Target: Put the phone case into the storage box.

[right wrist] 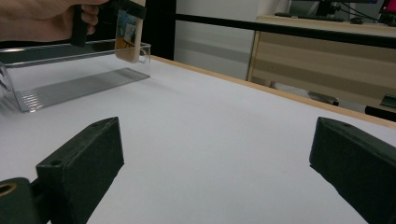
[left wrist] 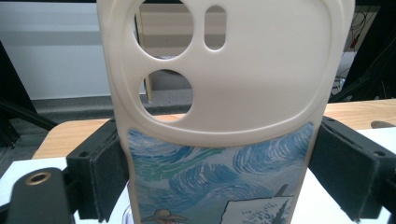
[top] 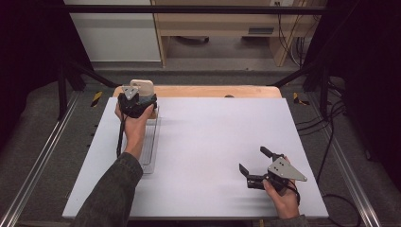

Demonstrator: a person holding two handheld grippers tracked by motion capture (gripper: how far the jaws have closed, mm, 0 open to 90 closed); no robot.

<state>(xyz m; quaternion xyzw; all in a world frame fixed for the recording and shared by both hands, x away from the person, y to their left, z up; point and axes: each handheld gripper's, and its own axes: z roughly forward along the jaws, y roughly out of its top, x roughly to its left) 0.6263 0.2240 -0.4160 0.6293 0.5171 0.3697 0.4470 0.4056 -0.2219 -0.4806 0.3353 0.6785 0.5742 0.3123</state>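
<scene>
While my left gripper (top: 137, 97) clamps the cream phone case (left wrist: 219, 116) with its swirly blue painting upright over the clear plastic tray (top: 149, 151), my right gripper (top: 253, 165) rests wide open, well apart.

Bright table, dark surround — pics slightly soft.
</scene>
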